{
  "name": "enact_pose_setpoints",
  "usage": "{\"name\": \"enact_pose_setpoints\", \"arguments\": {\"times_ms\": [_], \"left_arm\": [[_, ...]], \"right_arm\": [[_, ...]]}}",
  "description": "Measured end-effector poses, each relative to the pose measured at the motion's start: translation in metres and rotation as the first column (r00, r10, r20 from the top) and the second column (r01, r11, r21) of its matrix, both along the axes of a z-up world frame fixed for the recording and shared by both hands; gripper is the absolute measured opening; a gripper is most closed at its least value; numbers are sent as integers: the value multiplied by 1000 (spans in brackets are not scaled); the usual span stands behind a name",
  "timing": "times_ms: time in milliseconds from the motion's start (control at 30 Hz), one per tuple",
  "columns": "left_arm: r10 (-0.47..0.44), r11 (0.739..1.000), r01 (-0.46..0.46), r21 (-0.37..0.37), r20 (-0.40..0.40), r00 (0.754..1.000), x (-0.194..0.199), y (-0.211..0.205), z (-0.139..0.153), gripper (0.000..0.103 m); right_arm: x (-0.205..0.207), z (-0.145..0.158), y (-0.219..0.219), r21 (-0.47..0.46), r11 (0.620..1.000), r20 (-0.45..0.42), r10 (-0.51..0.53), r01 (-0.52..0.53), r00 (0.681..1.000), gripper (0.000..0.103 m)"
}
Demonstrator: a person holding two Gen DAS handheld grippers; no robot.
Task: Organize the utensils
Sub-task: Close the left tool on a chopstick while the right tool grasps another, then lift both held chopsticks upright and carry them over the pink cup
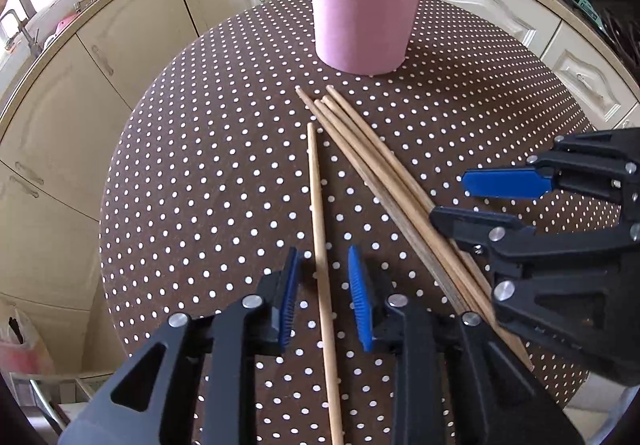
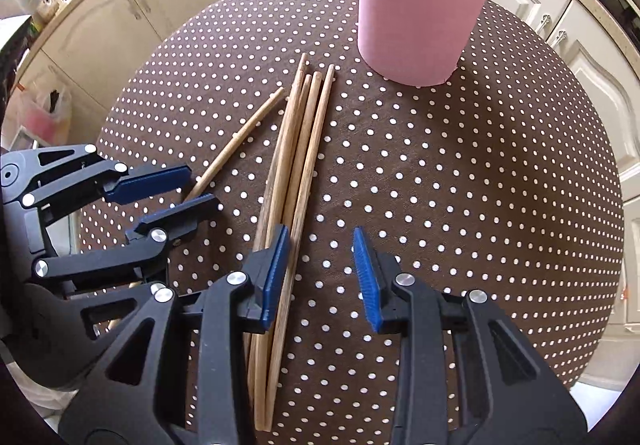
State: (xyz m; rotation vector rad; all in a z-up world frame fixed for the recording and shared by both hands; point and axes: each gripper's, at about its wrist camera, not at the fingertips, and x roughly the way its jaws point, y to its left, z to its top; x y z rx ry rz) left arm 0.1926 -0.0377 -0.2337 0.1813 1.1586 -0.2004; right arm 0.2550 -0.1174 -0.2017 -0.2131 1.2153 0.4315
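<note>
Left wrist view: my left gripper (image 1: 323,295) points down at the round table (image 1: 208,149) with the brown dotted cloth. Jaws stand narrowly apart, one lone chopstick (image 1: 318,229) lying on the cloth between the blue pads (image 1: 358,285), neither pad pressing on it. Just right of it lies a bundle of four chopsticks (image 1: 372,165), tips fanned toward the pink holder (image 1: 366,5). The holder stands upright at the far side of the table with more sticks in it. My right gripper (image 1: 452,197) comes in from the right, over the bundle's near end.

Right wrist view: right gripper (image 2: 320,269) also narrow and gripping nothing. Its left pad (image 2: 276,273) sits over the bundle (image 2: 298,149); the outermost stick shows just inside that pad, the rest run under it. Cannot tell whether the pad touches them. Left gripper (image 2: 196,185) at the left edge, the lone chopstick (image 2: 248,129) running out from between its pads. Cream cabinets (image 2: 120,17) behind the table.
</note>
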Motion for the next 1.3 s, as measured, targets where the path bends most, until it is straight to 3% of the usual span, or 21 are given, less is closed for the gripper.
{"name": "enact_pose_setpoints", "arguments": {"times_ms": [100,167,233,400,600,800,1000,1300], "left_arm": [[-5,1000,5,2,4,1000,-1,-4,-3,25],[-13,1000,13,8,14,1000,-2,-3,-3,25],[-18,1000,17,8,18,1000,2,-1,0,25],[-27,1000,27,-5,21,999,7,-5,1,10],[-1,999,3,-41,49,999,10,1,0,6],[54,987,-33,-155,130,990,10,23,19,6],[72,965,3,-263,276,958,2,28,62,6],[94,923,115,-368,503,859,7,8,119,6]], "right_arm": [[0,-1,8,-14,1000,-13,12,-12,1000,30],[-3,-3,11,-63,998,-3,20,-20,1000,17],[-3,-3,11,-76,997,-7,22,-22,1000,16],[4,-3,21,-96,995,-1,31,-31,1000,10],[4,-3,13,-44,999,42,8,-7,999,7],[-4,14,-8,74,997,109,-30,22,994,7],[-14,50,-32,234,972,214,-82,30,973,7],[-16,103,-69,440,897,377,-228,43,898,7]]}}
